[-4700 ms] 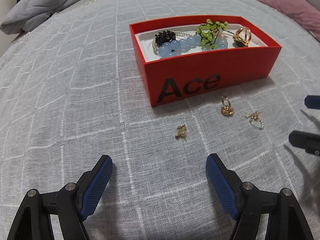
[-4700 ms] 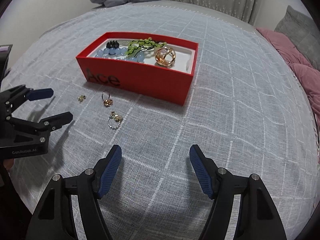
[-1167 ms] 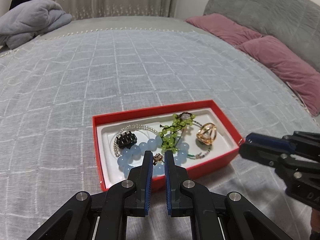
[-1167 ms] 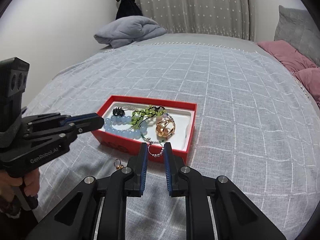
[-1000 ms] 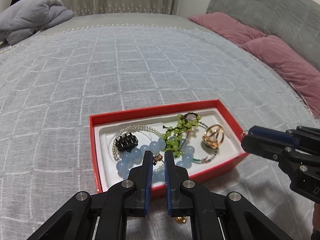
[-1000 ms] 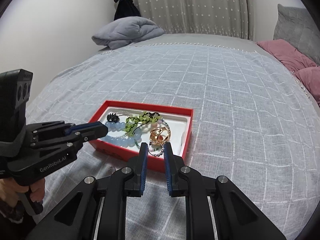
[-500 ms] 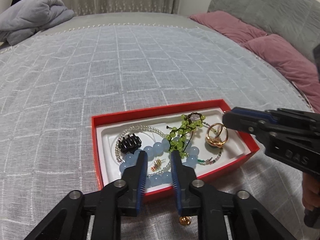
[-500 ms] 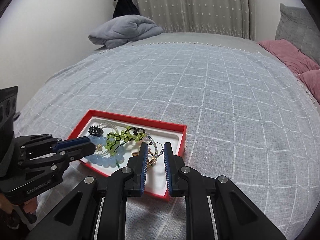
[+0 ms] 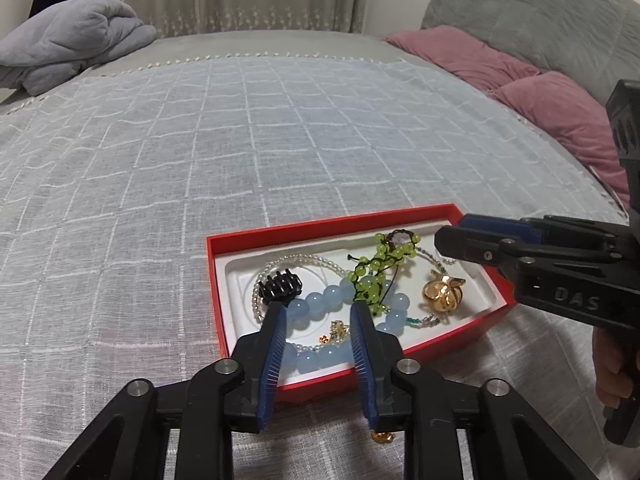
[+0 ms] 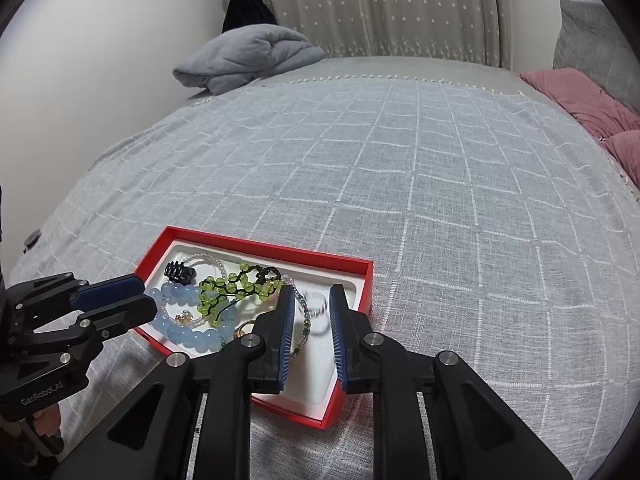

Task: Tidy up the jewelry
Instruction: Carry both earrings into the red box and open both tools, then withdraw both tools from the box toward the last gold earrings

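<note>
The red box lay on the checked bedspread, holding the jewelry. The left gripper hung over its near edge, jaws just opened and parted, nothing pinched; a small gold earring lay in the tray at 6 o'clock between them. The right gripper had also just opened, empty, with a beaded ring blurred at 12 o'clock between its pads. Another gold piece outside the box was half hidden under the left jaw.

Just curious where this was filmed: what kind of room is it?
Most likely a bedroom: a bed under a checked grey cover, pink pillows against a padded headboard, and a curtain behind.
</note>
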